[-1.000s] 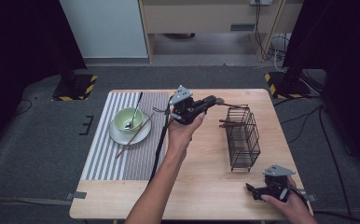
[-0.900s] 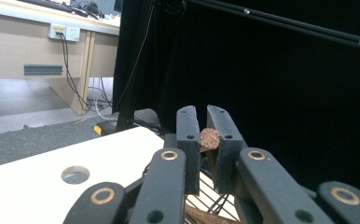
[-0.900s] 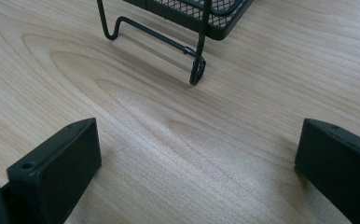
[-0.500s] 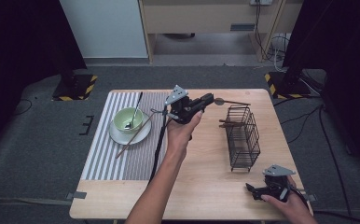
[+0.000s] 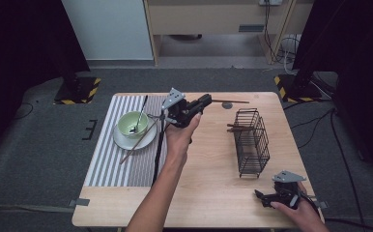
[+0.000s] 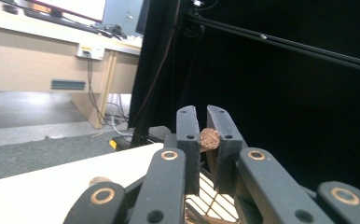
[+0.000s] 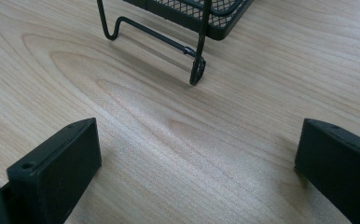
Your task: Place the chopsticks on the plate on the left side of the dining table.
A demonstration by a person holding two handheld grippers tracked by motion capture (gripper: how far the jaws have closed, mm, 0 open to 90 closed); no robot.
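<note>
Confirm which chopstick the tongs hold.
The chopstick clamped in the left tongs, sticking out level toward the wire basket. A second chopstick leans on the plate; a third chopstick lies in that basket.

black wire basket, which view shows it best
The high view: the whole black wire basket stands on the wooden table, a brown stick inside. The right gripper view catches its foot and mesh base; the left gripper view shows a few wires.

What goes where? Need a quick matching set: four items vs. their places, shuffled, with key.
Items:
1. wooden stick
2. spoon
3. wire basket
4. right gripper

Places:
A. in the green bowl
B. resting at the table's near right corner
C. clamped in the left gripper
D. standing on bare wood at the table's right

Pairs: 1-C, 2-A, 3-D, 4-B
</note>
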